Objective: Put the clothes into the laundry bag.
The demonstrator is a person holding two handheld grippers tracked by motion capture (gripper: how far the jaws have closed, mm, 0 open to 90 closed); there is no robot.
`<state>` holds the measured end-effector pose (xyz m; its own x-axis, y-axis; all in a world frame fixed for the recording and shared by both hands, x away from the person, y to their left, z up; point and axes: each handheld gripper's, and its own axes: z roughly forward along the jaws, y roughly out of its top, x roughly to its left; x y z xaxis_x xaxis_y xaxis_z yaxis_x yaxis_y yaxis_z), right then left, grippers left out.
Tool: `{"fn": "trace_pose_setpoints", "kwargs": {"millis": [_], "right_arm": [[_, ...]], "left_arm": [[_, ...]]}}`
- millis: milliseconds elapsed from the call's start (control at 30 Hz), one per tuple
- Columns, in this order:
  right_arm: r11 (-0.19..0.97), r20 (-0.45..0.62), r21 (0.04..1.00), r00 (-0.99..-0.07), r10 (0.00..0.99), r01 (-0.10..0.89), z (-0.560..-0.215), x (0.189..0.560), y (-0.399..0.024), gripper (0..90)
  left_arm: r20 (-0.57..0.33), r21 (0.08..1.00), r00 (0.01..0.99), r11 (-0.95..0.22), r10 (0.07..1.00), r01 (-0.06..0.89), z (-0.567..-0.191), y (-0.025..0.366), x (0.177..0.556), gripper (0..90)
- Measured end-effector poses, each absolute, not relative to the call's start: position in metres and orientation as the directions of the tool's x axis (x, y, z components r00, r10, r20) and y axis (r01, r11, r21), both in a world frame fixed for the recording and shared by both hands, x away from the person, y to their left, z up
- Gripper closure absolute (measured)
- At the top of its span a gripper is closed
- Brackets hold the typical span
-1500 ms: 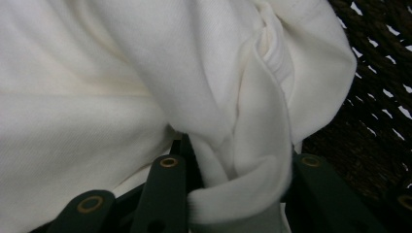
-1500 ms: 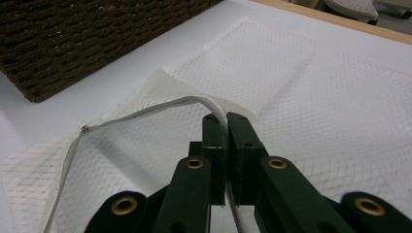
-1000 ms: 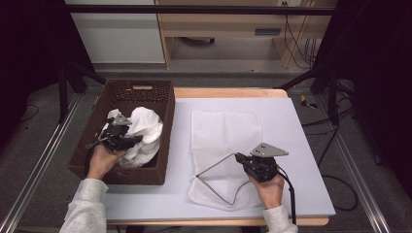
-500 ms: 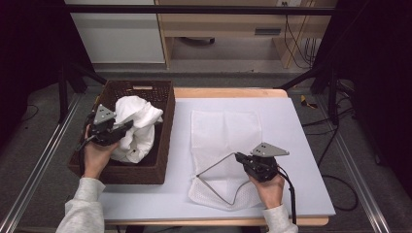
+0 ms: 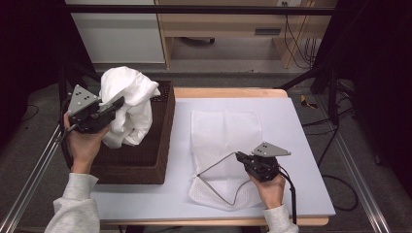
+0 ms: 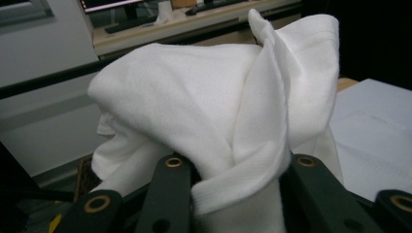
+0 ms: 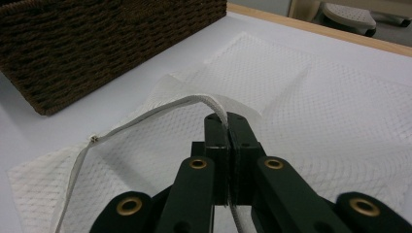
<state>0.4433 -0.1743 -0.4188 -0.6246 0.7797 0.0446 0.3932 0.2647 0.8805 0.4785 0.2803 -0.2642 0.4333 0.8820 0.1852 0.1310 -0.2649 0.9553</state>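
Note:
My left gripper is shut on a bunched white cloth, held up above the brown wicker basket at the table's left. In the left gripper view the cloth bulges over the jaws, and a fold is pinched where my left gripper closes. A white mesh bag lies flat in the middle of the table. My right gripper is shut on the bag's white corded rim, lifting it a little. Seen from the right gripper, the cord arches off to the left over the mesh bag.
The basket stands close to the left of the bag. A pale mat covers the wooden table. A metal rail runs along the left side, and a low shelf and cables lie beyond the far edge.
My left gripper has risen out of the basket with the white cloth, which now hangs above the basket's far rim. The right gripper and the bag have stayed put.

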Motion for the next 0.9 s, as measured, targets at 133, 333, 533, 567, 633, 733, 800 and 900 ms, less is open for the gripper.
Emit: {"fn": "trace_pose_setpoints", "kwargs": {"millis": [133,333,533,567,633,733,800,900], "right_arm": [[0.263,0.046,0.881,-0.625,0.78,0.394,-0.419,0.443,-0.174,88.8],[0.265,0.044,0.881,-0.628,0.777,0.391,-0.419,0.444,-0.174,88.8],[0.265,0.045,0.881,-0.626,0.779,0.392,-0.419,0.444,-0.174,88.9],[0.264,0.046,0.881,-0.625,0.779,0.393,-0.419,0.444,-0.174,88.8],[0.263,0.047,0.88,-0.625,0.779,0.395,-0.419,0.444,-0.174,88.9],[0.263,0.048,0.881,-0.626,0.778,0.393,-0.419,0.444,-0.174,88.9],[0.266,0.042,0.882,-0.625,0.779,0.39,-0.42,0.444,-0.174,88.8],[0.264,0.042,0.883,-0.625,0.78,0.389,-0.42,0.445,-0.174,88.9]], "left_arm": [[0.2,0.964,0.433,-0.256,0.879,0.074,-0.242,0.277,0.466,71.6],[0.186,0.973,0.445,-0.227,0.876,0.04,-0.218,0.271,0.456,71.6],[0.18,0.981,0.45,-0.193,0.875,-0.018,-0.198,0.261,0.446,71.6],[0.178,0.982,0.453,-0.188,0.873,-0.025,-0.195,0.261,0.445,71.7],[0.179,0.983,0.456,-0.181,0.872,-0.039,-0.19,0.258,0.443,71.7],[0.174,0.985,0.459,-0.162,0.872,-0.066,-0.183,0.254,0.439,71.7],[0.164,0.986,0.459,-0.137,0.873,-0.092,-0.178,0.251,0.436,71.7],[0.16,0.985,0.46,-0.11,0.873,-0.135,-0.17,0.248,0.43,71.8]]}}
